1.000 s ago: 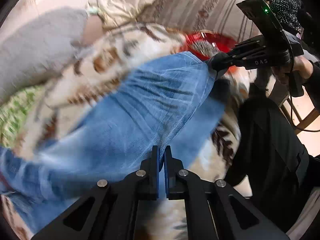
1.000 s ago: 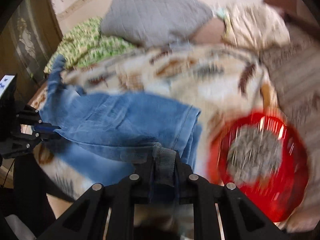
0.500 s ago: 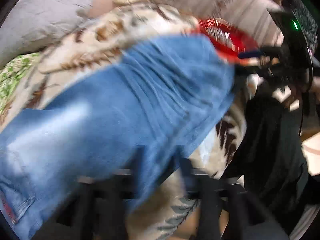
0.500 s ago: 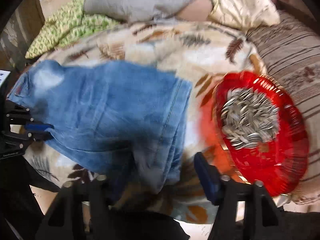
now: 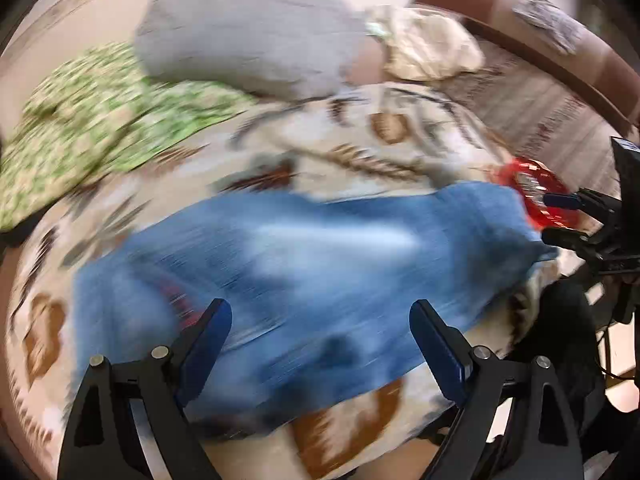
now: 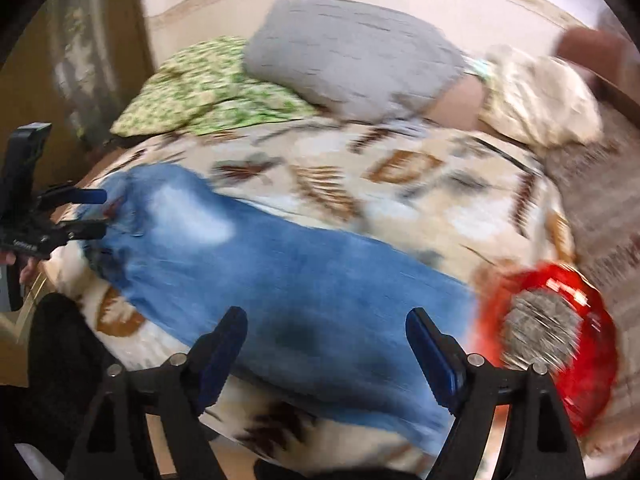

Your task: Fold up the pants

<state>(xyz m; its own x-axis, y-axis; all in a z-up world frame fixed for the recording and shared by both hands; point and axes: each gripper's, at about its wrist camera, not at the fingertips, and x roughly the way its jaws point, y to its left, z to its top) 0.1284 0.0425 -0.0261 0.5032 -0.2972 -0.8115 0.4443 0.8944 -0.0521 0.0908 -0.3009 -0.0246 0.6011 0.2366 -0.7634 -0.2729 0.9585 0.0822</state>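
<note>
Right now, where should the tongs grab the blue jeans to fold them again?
Probably the two ends of the jeans: they lie flat as a long strip. Left tongs take the end away from the red plate, right tongs the end beside it, from the near edge.

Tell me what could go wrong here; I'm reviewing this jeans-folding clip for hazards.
The red dish, full of what looks like seeds, sits right beside one end of the jeans; dragging that end could tip it. Both the left tongs and the right tongs are open, so a regrasp might pinch the patterned blanket underneath.
</note>
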